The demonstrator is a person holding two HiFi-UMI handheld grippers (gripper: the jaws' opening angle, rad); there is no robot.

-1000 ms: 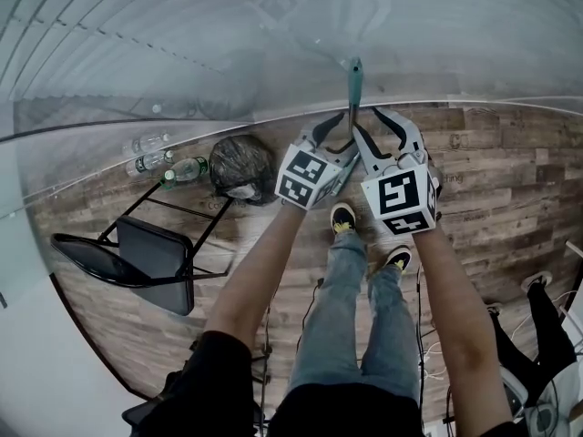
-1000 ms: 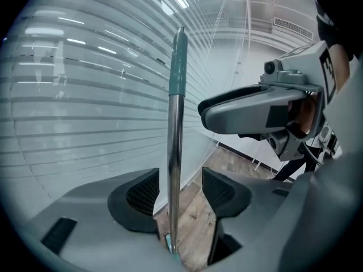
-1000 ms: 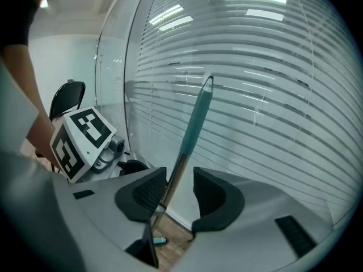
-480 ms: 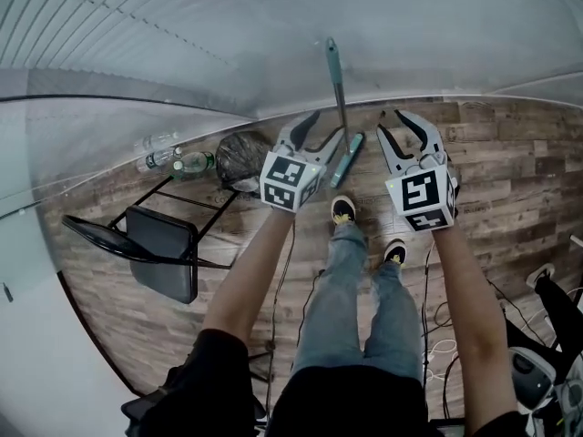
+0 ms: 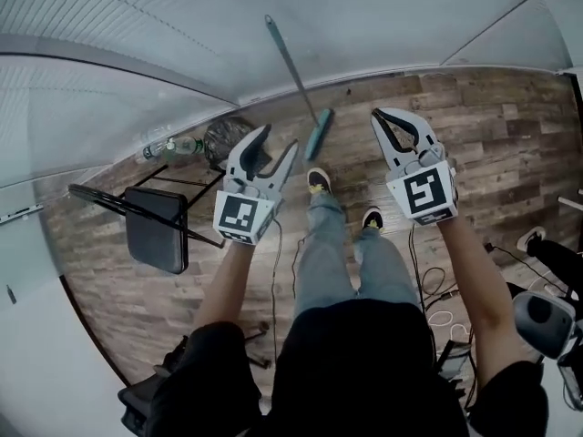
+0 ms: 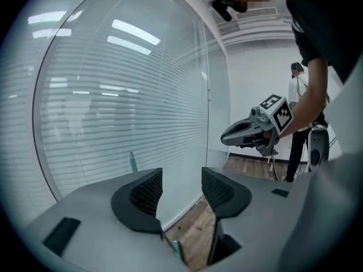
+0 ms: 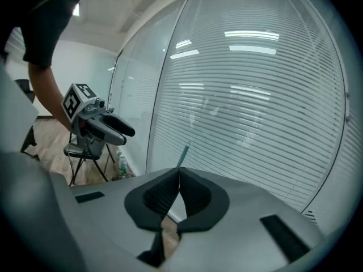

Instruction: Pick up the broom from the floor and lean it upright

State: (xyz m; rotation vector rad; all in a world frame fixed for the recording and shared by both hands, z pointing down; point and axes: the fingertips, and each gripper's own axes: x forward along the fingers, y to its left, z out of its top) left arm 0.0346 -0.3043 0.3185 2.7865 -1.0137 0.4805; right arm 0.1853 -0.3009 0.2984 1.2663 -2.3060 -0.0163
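- Your left tongs (image 5: 278, 142) are spread wide, nothing in them.
- Your right tongs (image 5: 390, 121) are closing, tips pretty much together, nothing between them.
- The broom (image 5: 318, 135) leans upright on the glass wall (image 5: 164, 25), head on the floor (image 5: 474, 126), clear of both tongs.

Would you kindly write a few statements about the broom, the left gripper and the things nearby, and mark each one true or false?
1. The broom leans upright against the glass wall. True.
2. The left gripper is shut on the broom handle. False: its fingers stand apart with nothing between them.
3. A folding chair stands at the person's left. True.
4. The bottles are on the chair seat. False: they are on the floor by the wall.
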